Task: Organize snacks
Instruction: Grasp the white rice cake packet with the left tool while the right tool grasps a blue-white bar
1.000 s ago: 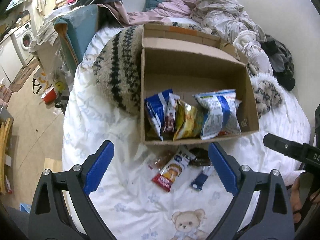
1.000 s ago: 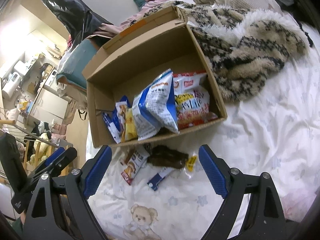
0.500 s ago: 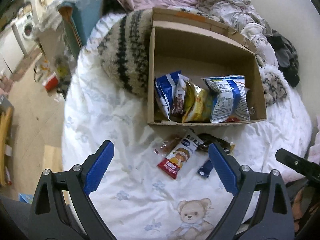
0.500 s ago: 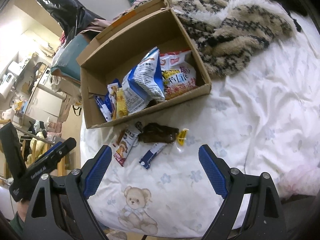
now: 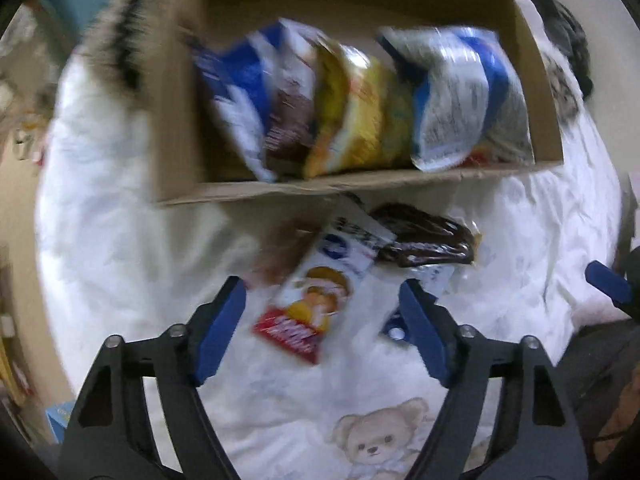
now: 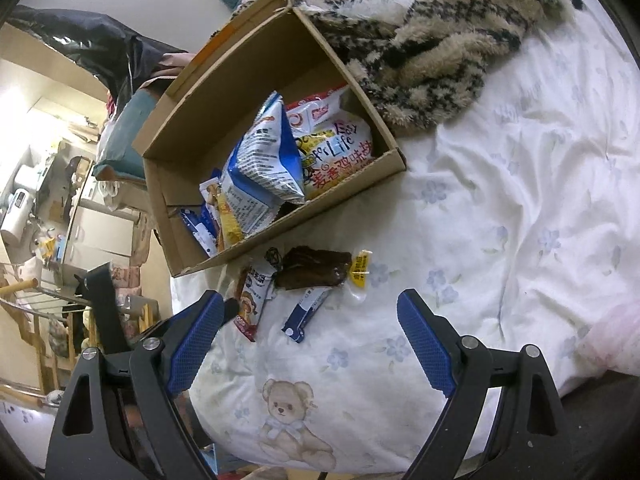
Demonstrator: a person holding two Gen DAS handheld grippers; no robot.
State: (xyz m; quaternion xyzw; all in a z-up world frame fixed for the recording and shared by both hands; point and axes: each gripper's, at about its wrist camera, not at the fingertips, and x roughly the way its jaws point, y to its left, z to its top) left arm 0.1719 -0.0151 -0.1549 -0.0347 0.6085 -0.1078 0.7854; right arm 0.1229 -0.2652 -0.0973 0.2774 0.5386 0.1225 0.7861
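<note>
A cardboard box (image 5: 320, 188) (image 6: 184, 268) on the bed holds several snack bags standing upright. In front of it lie loose snacks: a red-and-white packet (image 5: 320, 300) (image 6: 252, 300), a dark brown packet (image 5: 424, 240) (image 6: 316, 270), a small blue-and-white bar (image 6: 306, 314) (image 5: 394, 326) and a brownish packet (image 5: 280, 252). My left gripper (image 5: 322, 322) is open, its fingers on either side of the red-and-white packet, just above it. My right gripper (image 6: 310, 344) is open and empty, held back above the bedsheet in front of the loose snacks.
A white floral bedsheet with a teddy bear print (image 6: 288, 416) covers the bed. A fuzzy patterned blanket (image 6: 432, 40) lies behind and right of the box. The bed's edge and cluttered room floor are to the left (image 6: 60, 220).
My left gripper has moved quickly forward and down toward the loose snacks; its view is blurred. My right gripper has drawn back a little.
</note>
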